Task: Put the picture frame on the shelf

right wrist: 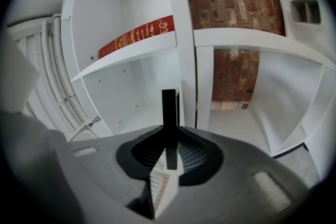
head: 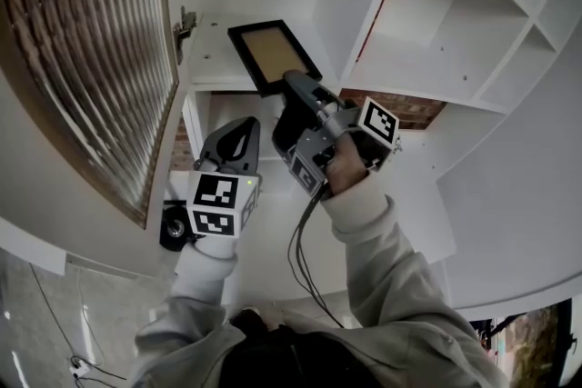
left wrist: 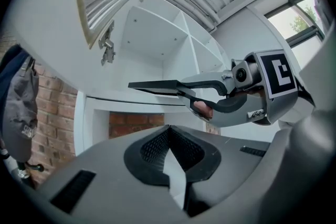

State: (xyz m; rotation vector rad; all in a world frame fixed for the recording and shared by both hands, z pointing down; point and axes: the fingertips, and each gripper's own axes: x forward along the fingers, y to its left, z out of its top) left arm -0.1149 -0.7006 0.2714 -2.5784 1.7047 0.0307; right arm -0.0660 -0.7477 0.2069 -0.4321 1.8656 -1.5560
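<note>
My right gripper [head: 296,84] is shut on one edge of the black picture frame [head: 273,55], whose tan panel faces up. It holds the frame over the white shelf board [head: 211,61]. In the right gripper view the picture frame [right wrist: 169,113] stands edge-on between the jaws, pointing into a white compartment [right wrist: 134,113]. The left gripper view shows the picture frame [left wrist: 157,86] flat and level, a little above the shelf's edge [left wrist: 131,99], with the right gripper [left wrist: 188,91] clamped on its end. My left gripper [head: 238,130] hangs lower left, shut and empty, below the shelf.
A red book [right wrist: 136,35] lies in the compartment above. A slatted window blind [head: 91,41] fills the left, with a metal latch [head: 185,21] beside the shelf. Brick wall [head: 400,109] shows behind the white cubbies [head: 455,14]. A dark wheeled object [head: 173,227] sits on the floor.
</note>
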